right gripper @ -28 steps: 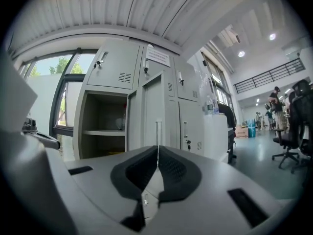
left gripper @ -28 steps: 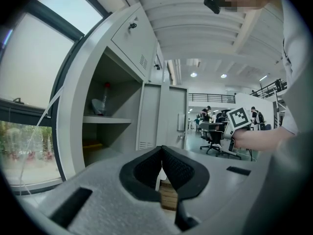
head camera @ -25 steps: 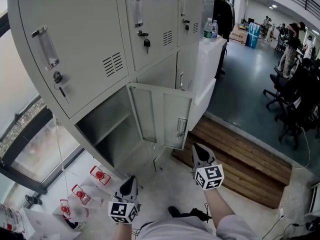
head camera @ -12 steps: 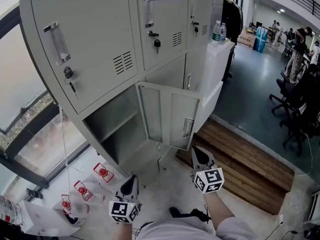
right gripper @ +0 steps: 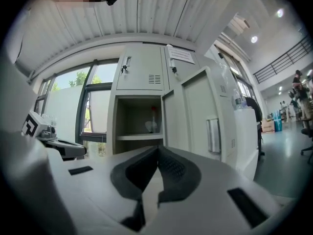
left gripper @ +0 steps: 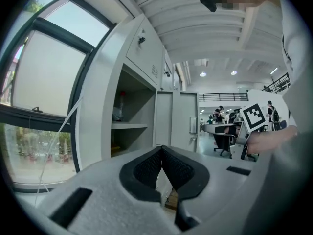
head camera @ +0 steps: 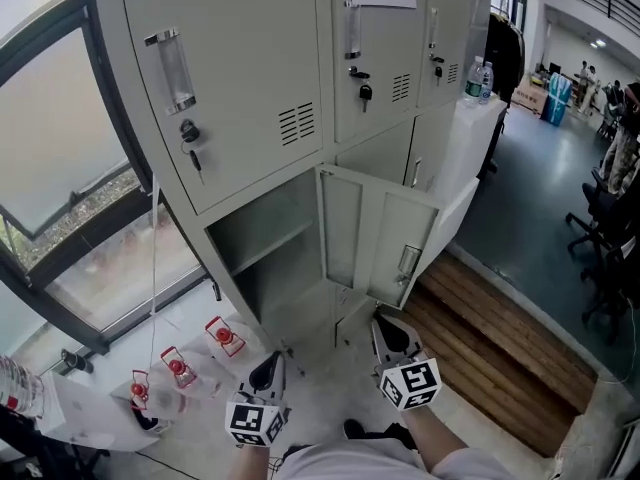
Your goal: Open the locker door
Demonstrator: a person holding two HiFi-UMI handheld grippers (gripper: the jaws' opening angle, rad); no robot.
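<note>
Locker door (head camera: 385, 248) stands swung open from the lower compartment; the left gripper (head camera: 273, 366) and right gripper (head camera: 388, 326) hang near it, apart from it, both clenched empty.

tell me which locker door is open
The bottom-left door, swung out from its compartment; the upper doors are shut, with keys in their locks.

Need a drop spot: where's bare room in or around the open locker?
Free: shelf front, ahead of a bottle-like item at the back; wooden platform right of the open door; floor below it. Crowded: by the window, red-capped items.
</note>
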